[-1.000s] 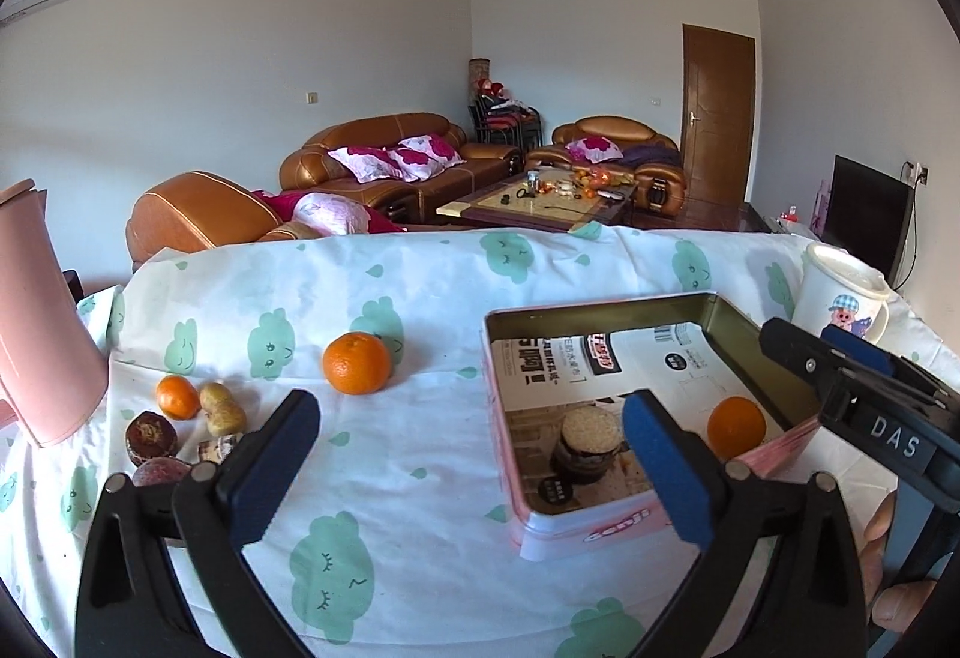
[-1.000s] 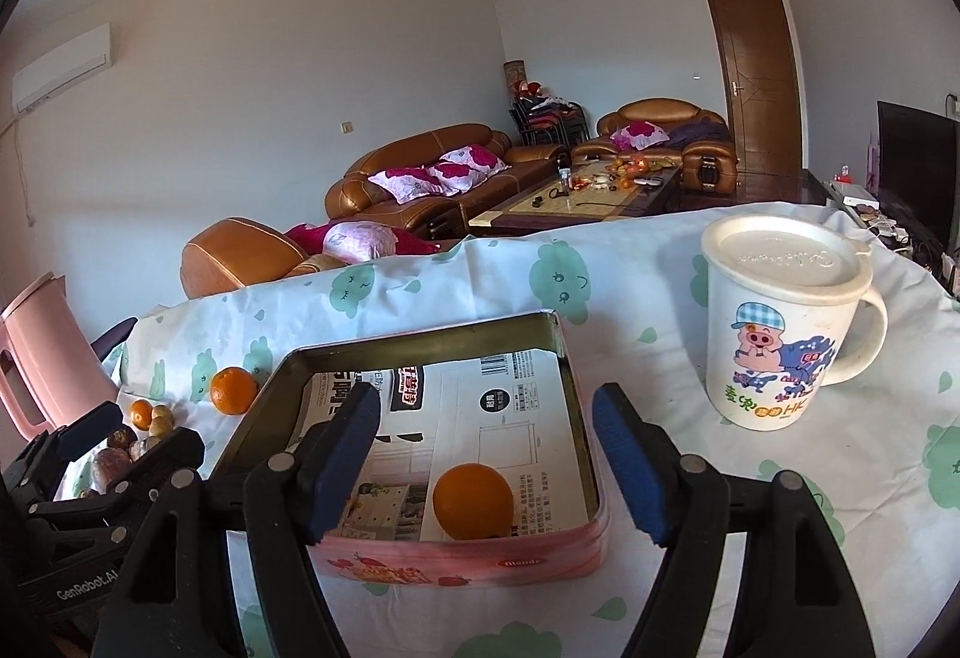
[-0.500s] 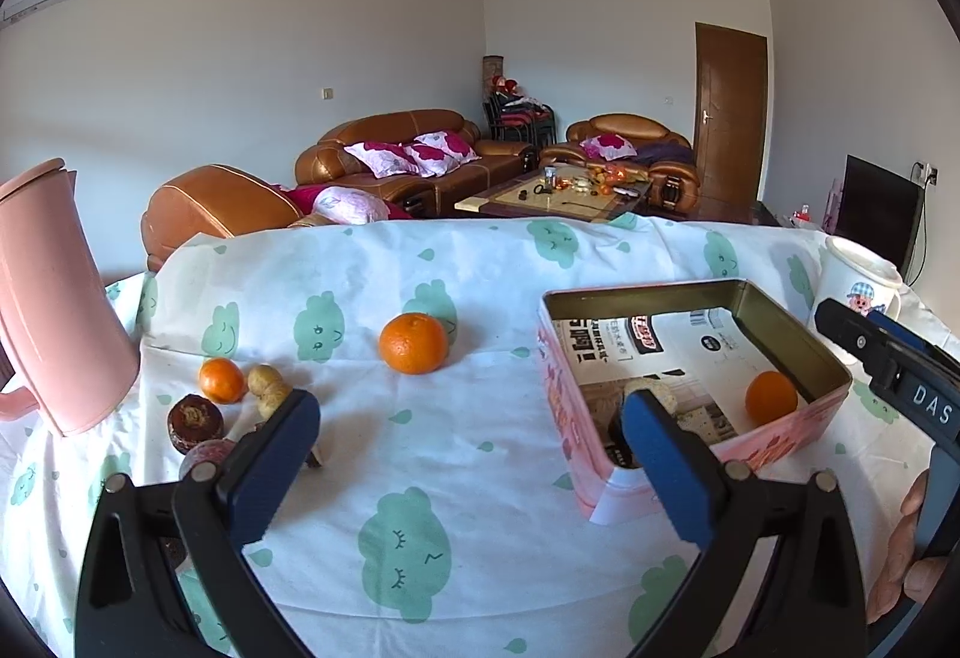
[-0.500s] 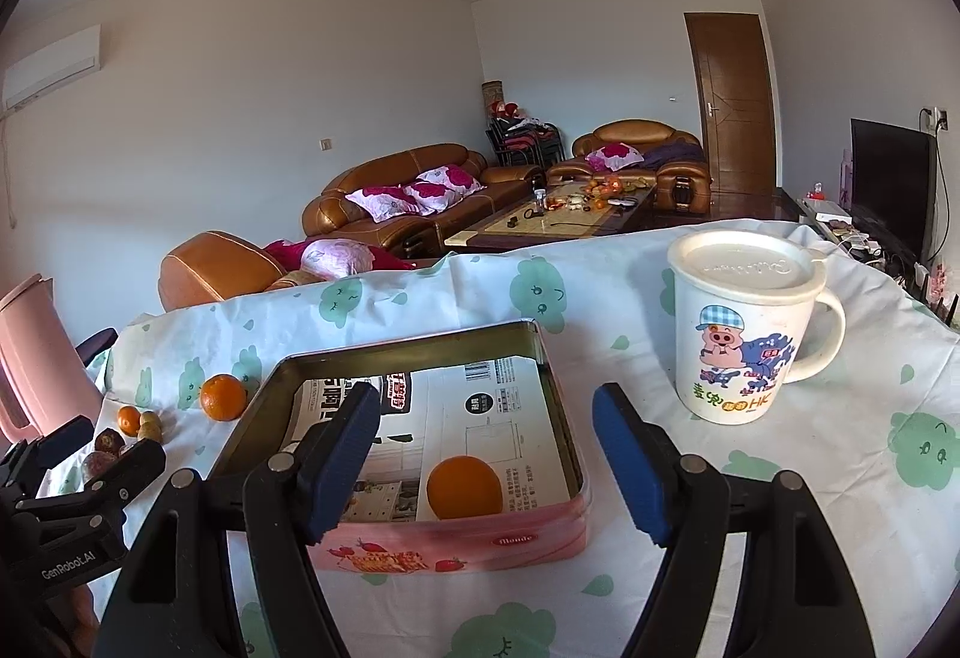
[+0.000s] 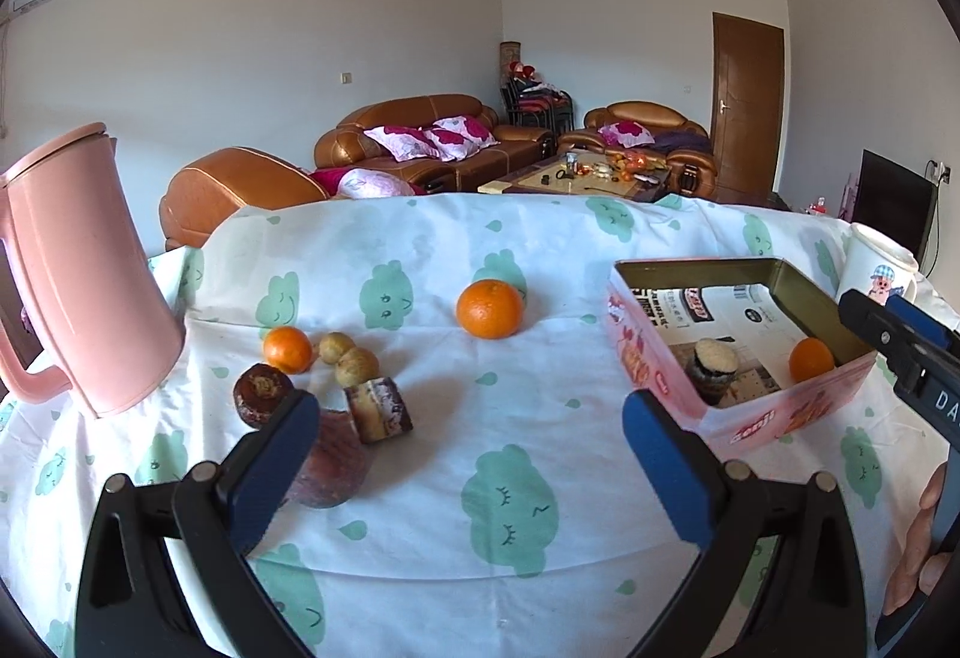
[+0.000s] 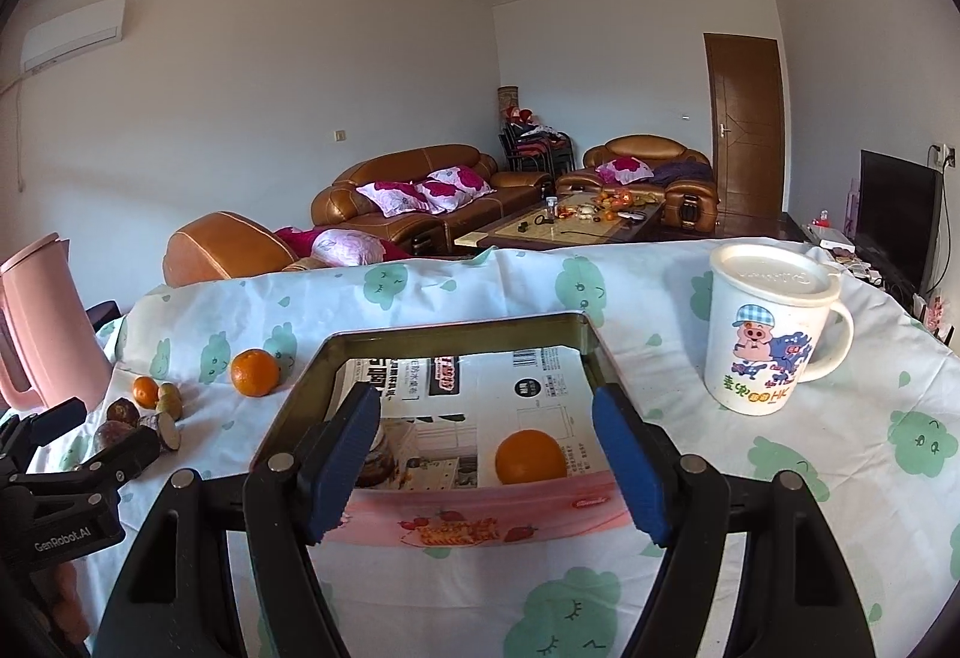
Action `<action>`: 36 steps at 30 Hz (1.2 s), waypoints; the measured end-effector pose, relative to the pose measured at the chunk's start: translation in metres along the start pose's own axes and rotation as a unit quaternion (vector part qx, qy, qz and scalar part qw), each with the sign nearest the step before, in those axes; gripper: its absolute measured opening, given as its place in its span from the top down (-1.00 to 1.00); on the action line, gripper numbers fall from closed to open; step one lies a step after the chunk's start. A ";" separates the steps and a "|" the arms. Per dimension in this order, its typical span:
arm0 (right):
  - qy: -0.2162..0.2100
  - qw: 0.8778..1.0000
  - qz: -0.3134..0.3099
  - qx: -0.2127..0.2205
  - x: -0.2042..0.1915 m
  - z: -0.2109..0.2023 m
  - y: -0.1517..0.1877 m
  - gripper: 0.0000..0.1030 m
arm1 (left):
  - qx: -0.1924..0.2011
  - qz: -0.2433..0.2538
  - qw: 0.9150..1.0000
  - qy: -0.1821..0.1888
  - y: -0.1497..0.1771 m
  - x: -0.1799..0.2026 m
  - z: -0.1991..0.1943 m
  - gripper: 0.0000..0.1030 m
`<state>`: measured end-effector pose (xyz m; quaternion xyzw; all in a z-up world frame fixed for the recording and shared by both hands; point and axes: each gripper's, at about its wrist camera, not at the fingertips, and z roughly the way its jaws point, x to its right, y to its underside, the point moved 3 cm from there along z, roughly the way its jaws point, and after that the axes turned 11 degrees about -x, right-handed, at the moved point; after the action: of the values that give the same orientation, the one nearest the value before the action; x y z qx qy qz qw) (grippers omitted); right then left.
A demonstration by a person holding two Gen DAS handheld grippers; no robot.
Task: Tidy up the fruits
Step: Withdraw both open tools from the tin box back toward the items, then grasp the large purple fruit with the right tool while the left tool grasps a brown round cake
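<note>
- Pink tin box (image 5: 744,421), lined with printed paper, sits on a white tablecloth (image 5: 480,418) patterned with green clouds; inside it lie a small orange (image 5: 811,359) and a dark round fruit with a pale top (image 5: 714,365).
- Left of the tin, a large orange (image 5: 490,308) sits alone on the cloth, well apart from a cluster near the pink jug (image 5: 78,286): a small tangerine (image 5: 288,349), two yellowish-brown pieces (image 5: 348,358), a dark brown round fruit (image 5: 261,395), a cut purple-skinned chunk (image 5: 379,409) and a reddish fruit (image 5: 330,469) partly hidden behind the left gripper's finger.
- Left gripper (image 5: 471,442) hangs over bare cloth, jaws spread wide and empty, the reddish fruit touching the line of its left pad.
- Right gripper (image 6: 486,454) hovers at the tin's near wall, jaws parted and holding nothing, framing the orange inside.
- A lidded white mug (image 6: 771,334) with a cartoon pig stands just right of the tin.
- Compared with a second ago, the left gripper's view has swung left: the tin has slid to the right edge, and the fruit cluster and jug now show fully.
- Legible writing: "GenRobot.AI" on the left gripper's body in the right wrist view, "HK" on the mug, and partial letters "DA" on the right gripper in the left wrist view.
</note>
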<state>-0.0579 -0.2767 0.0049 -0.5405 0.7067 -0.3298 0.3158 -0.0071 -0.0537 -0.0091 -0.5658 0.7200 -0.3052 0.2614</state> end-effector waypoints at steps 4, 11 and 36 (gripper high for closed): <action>-0.022 1.000 -0.019 -0.003 -0.029 0.001 0.003 -0.45 | -0.005 -0.016 1.000 -0.010 0.004 -0.025 -0.001 -1.00; -0.063 0.996 -0.054 -0.019 -0.086 0.004 0.011 -0.45 | -0.015 -0.040 0.998 -0.038 0.010 -0.084 -0.001 -1.00; -0.202 0.951 -0.110 -0.206 -0.256 0.078 0.036 -0.45 | -0.055 -0.140 0.984 -0.096 0.020 -0.217 0.011 -1.00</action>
<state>0.0396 -0.0302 -0.0465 -0.7237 0.6167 -0.0932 0.2953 0.0358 0.1593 -0.0245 -0.7009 0.6211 -0.2431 0.2527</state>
